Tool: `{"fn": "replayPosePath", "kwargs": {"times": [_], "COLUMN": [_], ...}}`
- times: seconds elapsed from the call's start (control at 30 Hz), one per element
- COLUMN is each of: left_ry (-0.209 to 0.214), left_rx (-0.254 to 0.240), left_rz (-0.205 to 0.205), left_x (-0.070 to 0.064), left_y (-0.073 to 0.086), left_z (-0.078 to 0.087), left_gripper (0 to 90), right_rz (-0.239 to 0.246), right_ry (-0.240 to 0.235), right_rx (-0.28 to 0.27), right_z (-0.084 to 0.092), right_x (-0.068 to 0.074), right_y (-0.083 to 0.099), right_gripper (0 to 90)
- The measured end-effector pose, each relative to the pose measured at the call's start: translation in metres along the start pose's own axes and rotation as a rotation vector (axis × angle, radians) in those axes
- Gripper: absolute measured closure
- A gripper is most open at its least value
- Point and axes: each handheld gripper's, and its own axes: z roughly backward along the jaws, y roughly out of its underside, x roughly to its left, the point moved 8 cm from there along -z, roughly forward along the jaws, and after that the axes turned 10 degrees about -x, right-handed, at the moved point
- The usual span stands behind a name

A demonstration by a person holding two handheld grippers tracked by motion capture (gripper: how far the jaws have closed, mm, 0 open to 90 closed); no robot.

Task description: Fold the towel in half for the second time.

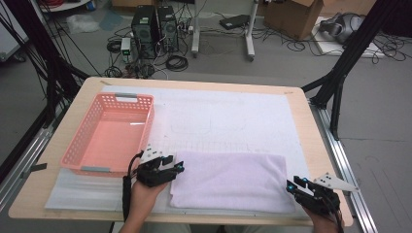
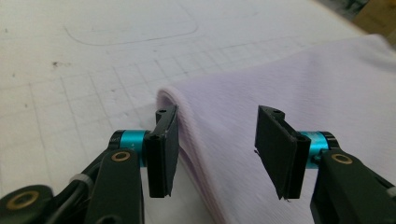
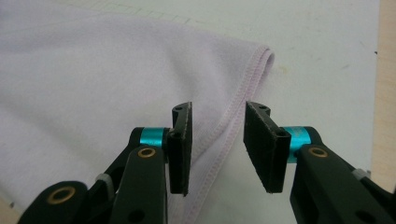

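High view: folded towel (image 1: 228, 180) at 6 o'clock, pink basket (image 1: 109, 133) at 9, empty. Left gripper view: left gripper (image 2: 215, 144) wide apart, astride the folded edge, gripping nothing. Right gripper view: right gripper (image 3: 217, 144) half open over the hem. Probably not yet grasped; further folding or moving left.

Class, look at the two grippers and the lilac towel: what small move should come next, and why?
Probably close both grippers. The left gripper is open astride the lilac towel's folded left edge, and the right gripper is open around its stitched right hem, so each seems placed to pinch an end before lifting.
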Motion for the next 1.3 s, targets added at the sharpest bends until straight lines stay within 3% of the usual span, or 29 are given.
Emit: {"fn": "replayPosePath", "kwargs": {"times": [0.1, 0.13, 0.17, 0.23, 0.3, 0.4, 0.5, 0.6, 0.67, 0.7, 0.77, 0.83, 0.87, 1.03, 1.2, 1.3], "left_ry": [-0.014, -0.027, -0.045, -0.084, -0.115, -0.114, -0.105, -0.086, -0.08, -0.074, -0.063, -0.05, -0.051, -0.041, -0.009, -0.016], "left_rx": [0.024, 0.05, 0.077, 0.051, 0.035, 0.042, 0.025, 0.027, 0.024, 0.017, 0.005, 0.002, 0.004, 0.012, 0.044, 0.045], "left_rz": [0.007, -0.006, -0.022, -0.034, -0.039, -0.007, 0.005, 0.026, 0.034, 0.035, 0.037, 0.042, 0.042, 0.068, 0.098, 0.11], "left_x": [0.009, 0.012, 0.014, 0.017, 0.019, 0.021, 0.025, 0.027, 0.026, 0.025, 0.023, 0.022, 0.022, 0.025, 0.024, 0.025], "left_y": [-0.001, 0.002, 0.004, 0.001, -0.001, 0.001, -0.001, -0.001, -0.002, -0.003, -0.005, -0.005, -0.005, -0.005, -0.003, -0.003], "left_z": [-0.018, -0.022, -0.026, -0.028, -0.03, -0.031, -0.03, -0.029, -0.028, -0.027, -0.026, -0.027, -0.028, -0.034, -0.047, -0.048], "left_gripper": [50.5, 55.1, 66.0, 84.5, 85.3, 81.7, 62.5, 54.3, 51.7, 51.2, 50.3, 49.5, 48.9, 46.5, 45.6, 47.7], "right_rz": [0.002, -0.001, -0.009, -0.003, -0.005, -0.021, -0.046, -0.043, -0.047, -0.023, 0.017, 0.022, 0.02, -0.07, -0.088, -0.094], "right_ry": [0.002, 0.004, 0.005, 0.01, 0.017, 0.041, 0.051, 0.04, 0.013, 0.031, 0.097, 0.162, 0.164, 0.095, -0.006, -0.043], "right_rx": [0.003, 0.004, 0.005, 0.006, 0.001, -0.007, -0.014, 0.026, 0.063, 0.088, 0.104, 0.098, 0.094, 0.02, 0.057, 0.079], "right_z": [-0.007, -0.009, -0.011, -0.015, -0.019, -0.027, -0.039, -0.061, -0.078, -0.084, -0.089, -0.089, -0.09, -0.08, -0.082, -0.09], "right_x": [-0.003, -0.004, -0.004, -0.008, -0.011, -0.02, -0.027, -0.03, -0.03, -0.032, -0.04, -0.048, -0.05, -0.05, -0.049, -0.047], "right_y": [-0.003, -0.004, -0.004, -0.006, -0.007, -0.011, -0.017, -0.021, -0.021, -0.02, -0.02, -0.023, -0.024, -0.029, -0.026, -0.024], "right_gripper": [61.7, 61.7, 61.8, 61.9, 61.9, 60.4, 55.8, 53.9, 58.1, 67.1, 74.8, 77.1, 75.4, 60.1, 43.8, 43.0]}}
